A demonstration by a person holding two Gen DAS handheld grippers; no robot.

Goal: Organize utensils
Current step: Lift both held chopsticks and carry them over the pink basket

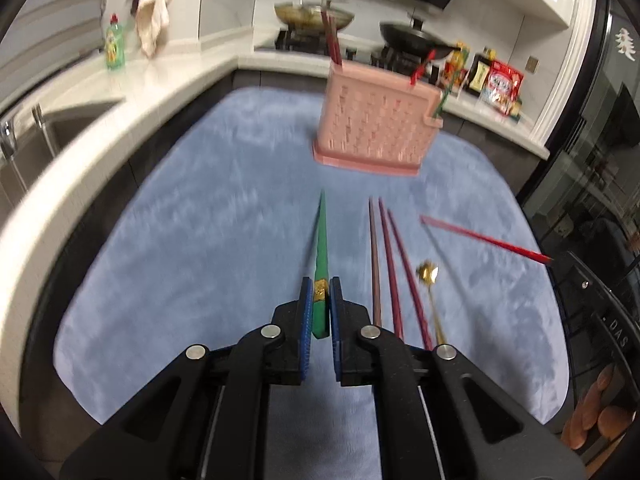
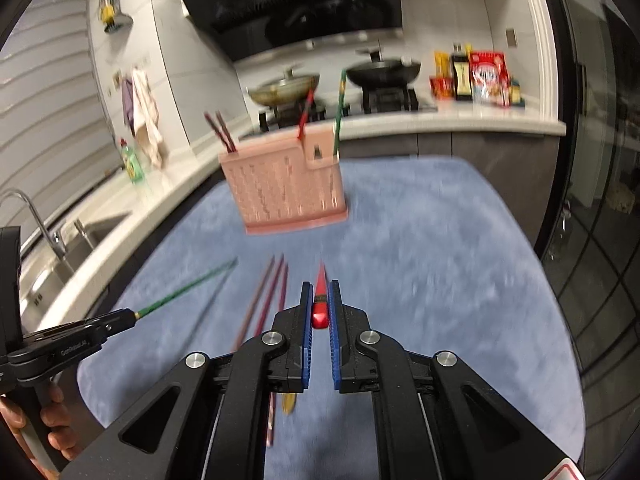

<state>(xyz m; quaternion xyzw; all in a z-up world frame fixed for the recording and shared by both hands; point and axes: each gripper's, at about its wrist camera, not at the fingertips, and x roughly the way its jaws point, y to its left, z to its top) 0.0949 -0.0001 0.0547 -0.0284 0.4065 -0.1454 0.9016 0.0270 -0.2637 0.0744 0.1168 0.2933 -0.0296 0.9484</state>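
- The left tongs (image 1: 321, 300) are closed on the thick end of a green chopstick (image 1: 321, 256), which points forward above the blue mat (image 1: 200, 220).
- The right tongs (image 2: 320, 302) are clamped on the butt of a red chopstick (image 2: 320, 300), also held off the mat.
- Three dark maroon chopsticks (image 1: 386, 268) lie side by side on the mat, with a gold spoon (image 1: 429, 276) just beside them.
- A pink holder (image 1: 374, 128) stands upright toward the far end of the mat, with chopsticks already sticking out of it.
- White counters wrap around the mat: a sink (image 2: 76, 240) and a green bottle (image 1: 115, 42) on the left, two pans (image 2: 284, 90) on the stove behind, and food packets (image 2: 486, 76) on the right.
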